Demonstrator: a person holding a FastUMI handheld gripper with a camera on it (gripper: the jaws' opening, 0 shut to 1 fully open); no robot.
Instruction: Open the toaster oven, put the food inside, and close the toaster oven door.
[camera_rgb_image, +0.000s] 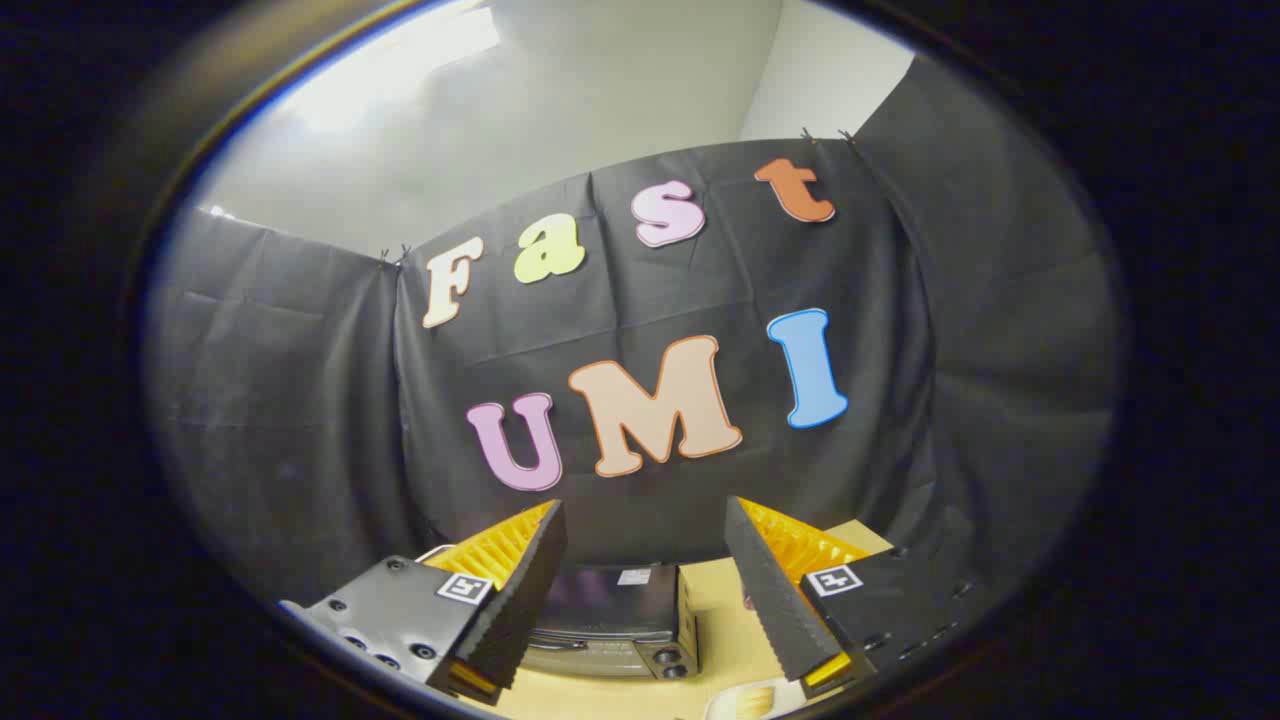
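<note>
Two fingers of the gripper spread wide, holding nothing, raised over the table. Below and between them, toaster oven, door apparently shut; food on a plate just beside the right finger. Likely rigid, heavy, hinged door, best taken by its front handle; food probably light and soft.

We see bright glare at 11 o'clock, dim shadow low at 6 o'clock, and strong fisheye bending toward every edge.

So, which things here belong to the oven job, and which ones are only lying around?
Belong to the job:
- toaster oven, door closed, beyond the fingertips
- food on the plate, near the right finger
- claw, open, holding nothing

Just there:
- wooden table
- black cloth wall
- a small reddish thing by the right finger, too hidden to tell
</note>
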